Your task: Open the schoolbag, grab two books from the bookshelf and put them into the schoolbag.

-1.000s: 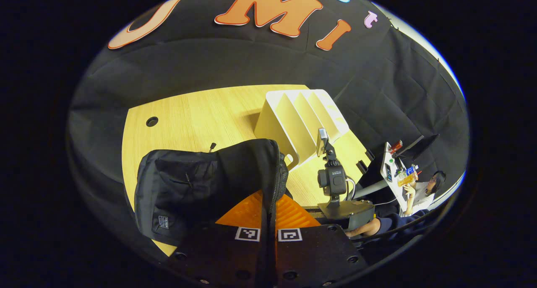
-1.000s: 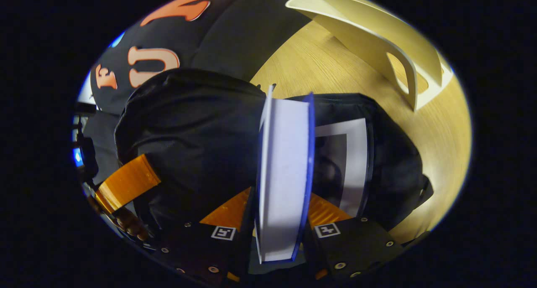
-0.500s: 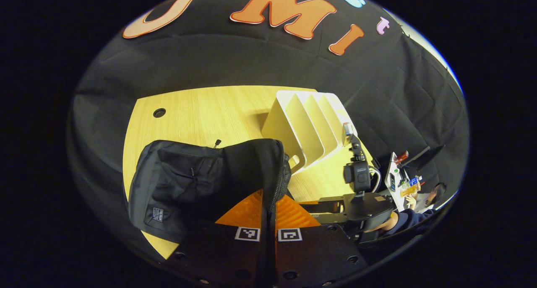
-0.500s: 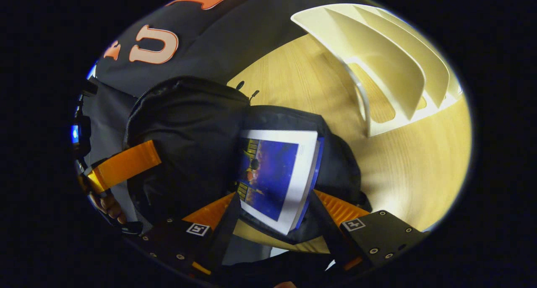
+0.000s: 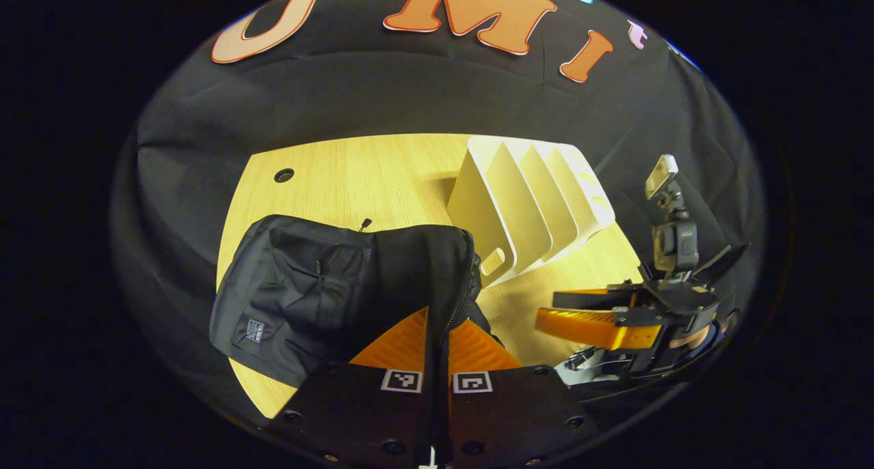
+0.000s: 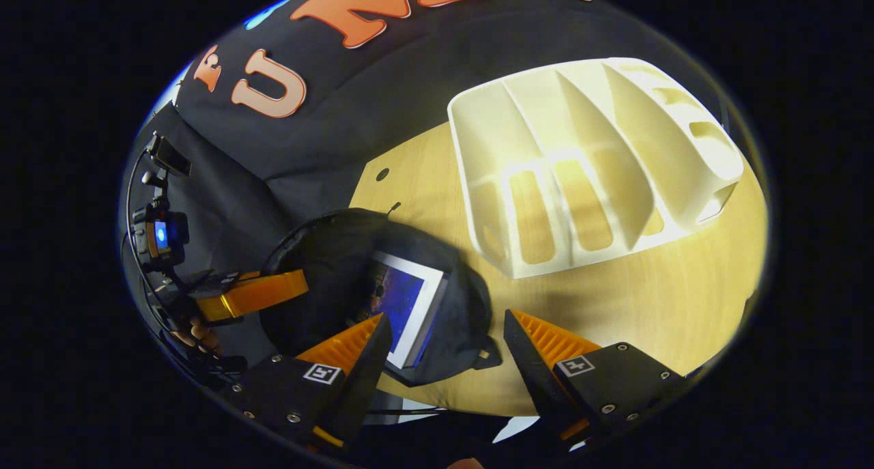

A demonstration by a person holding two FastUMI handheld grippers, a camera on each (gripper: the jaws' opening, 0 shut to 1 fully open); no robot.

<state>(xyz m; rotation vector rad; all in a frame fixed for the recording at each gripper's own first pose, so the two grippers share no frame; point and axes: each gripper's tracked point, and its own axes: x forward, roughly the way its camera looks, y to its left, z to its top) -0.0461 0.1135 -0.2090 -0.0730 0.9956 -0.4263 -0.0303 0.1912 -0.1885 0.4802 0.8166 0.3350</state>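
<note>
The black schoolbag lies on the wooden table. My left gripper is shut on the zipper edge of its opening and holds the flap up. In the right gripper view, the schoolbag gapes open with a blue-covered book lying inside. Above and in front of the bag, my right gripper is open with nothing between its fingers. The white bookshelf stands behind the bag, and its slots hold no books. In the left gripper view the bookshelf is right of the bag.
The right gripper hangs over the table's right side in the left gripper view. The left gripper and a hand show at the left of the right gripper view. A cable hole sits at the table's far left.
My right gripper let go of the blue book, which now lies inside the bag, and drew back up and away. The left gripper kept its hold on the bag's edge.
</note>
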